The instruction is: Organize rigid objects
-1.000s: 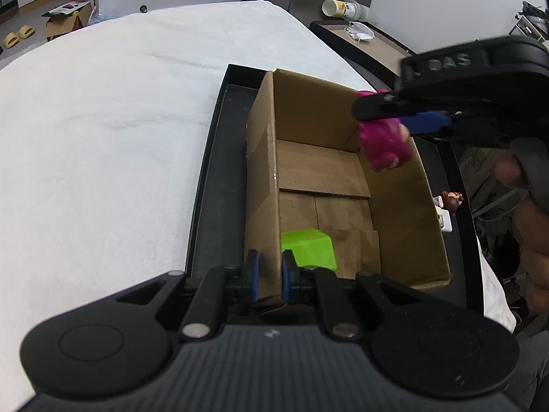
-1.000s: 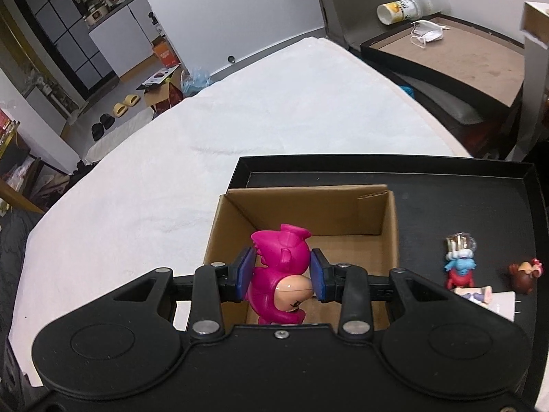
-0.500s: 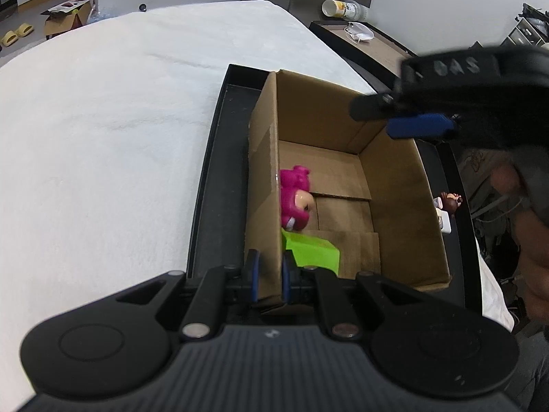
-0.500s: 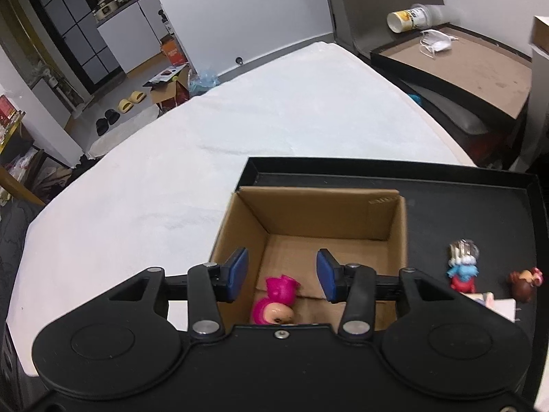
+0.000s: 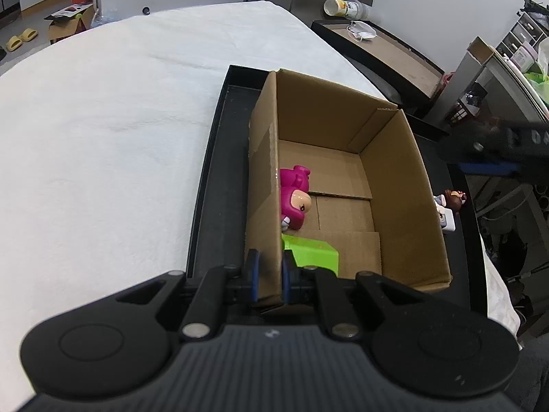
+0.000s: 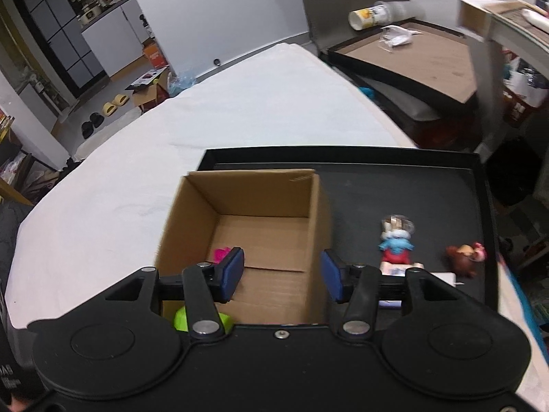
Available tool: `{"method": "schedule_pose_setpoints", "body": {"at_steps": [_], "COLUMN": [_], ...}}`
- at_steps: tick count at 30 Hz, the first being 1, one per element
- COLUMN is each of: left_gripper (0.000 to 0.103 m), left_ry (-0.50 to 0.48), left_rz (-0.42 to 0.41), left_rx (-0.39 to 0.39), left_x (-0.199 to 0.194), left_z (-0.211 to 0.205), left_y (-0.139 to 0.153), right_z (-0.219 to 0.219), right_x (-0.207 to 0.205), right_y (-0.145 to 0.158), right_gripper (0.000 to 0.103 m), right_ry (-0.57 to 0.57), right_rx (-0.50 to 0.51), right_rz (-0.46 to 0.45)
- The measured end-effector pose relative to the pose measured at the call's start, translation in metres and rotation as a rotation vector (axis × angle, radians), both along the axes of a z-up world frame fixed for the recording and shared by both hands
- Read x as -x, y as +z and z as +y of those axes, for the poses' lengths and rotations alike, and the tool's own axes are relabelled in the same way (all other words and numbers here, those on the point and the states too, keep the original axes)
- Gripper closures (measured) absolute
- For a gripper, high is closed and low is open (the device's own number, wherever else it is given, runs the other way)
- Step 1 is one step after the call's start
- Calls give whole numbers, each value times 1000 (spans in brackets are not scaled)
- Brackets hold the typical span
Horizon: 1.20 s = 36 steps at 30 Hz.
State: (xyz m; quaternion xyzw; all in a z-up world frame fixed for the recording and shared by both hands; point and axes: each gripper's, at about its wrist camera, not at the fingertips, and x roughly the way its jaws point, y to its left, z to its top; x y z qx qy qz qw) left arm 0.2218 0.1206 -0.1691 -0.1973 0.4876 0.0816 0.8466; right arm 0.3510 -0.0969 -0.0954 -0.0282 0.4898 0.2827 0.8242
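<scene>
An open cardboard box (image 5: 405, 185) stands on a black tray (image 5: 219, 185). A pink figurine (image 5: 295, 199) lies inside against the left wall, with a green block (image 5: 312, 254) nearer me. My left gripper (image 5: 269, 273) is shut on the box's left wall at its near corner. My right gripper (image 6: 281, 274) is open and empty above the box (image 6: 260, 206), and shows blurred at the right edge of the left wrist view (image 5: 494, 164). In the right wrist view the pink figurine (image 6: 221, 253) and the green block (image 6: 182, 319) peek out.
On the tray (image 6: 429, 185) right of the box stand a blue and red figurine (image 6: 394, 243), a brown figurine (image 6: 465, 257) and a white item (image 5: 447, 221). A white cloth (image 5: 103, 130) covers the table. A second tray with a cup and mask (image 6: 398, 37) lies beyond.
My right gripper opened and dropped the pink figurine into the box, then widened and drew away to the right. My left gripper has kept its hold on the box wall.
</scene>
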Motion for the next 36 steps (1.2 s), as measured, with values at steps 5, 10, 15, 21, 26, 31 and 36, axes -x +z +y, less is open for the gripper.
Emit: {"method": "schedule_pose_setpoints", "body": {"at_steps": [5, 10, 15, 21, 26, 31, 36], "left_gripper": [91, 92, 92, 92, 92, 92, 92], "left_ry": [9, 14, 21, 31, 45, 52, 61], "left_rz": [3, 8, 18, 31, 41, 47, 52], "left_rx": [-9, -27, -41, -52, -60, -73, -82], "left_x": [-1, -1, -2, -3, -4, -5, -7], "left_z": [-1, -4, -6, -8, -10, -12, -14], "left_y": [0, 0, 0, 0, 0, -1, -2], "right_z": [-27, -53, -80, -106, -122, -134, -143], "right_x": [-1, -2, -5, -7, -7, -10, -17], "right_y": [-1, -4, -9, -20, -26, -34, -45], "right_gripper": [49, 48, 47, 46, 46, 46, 46], "right_ry": [-26, -58, -97, -138, -155, -172, -196], "right_rx": [1, 1, 0, -21, -37, -45, -56], "right_rz": [-10, -13, -12, 13, 28, 42, 66]}}
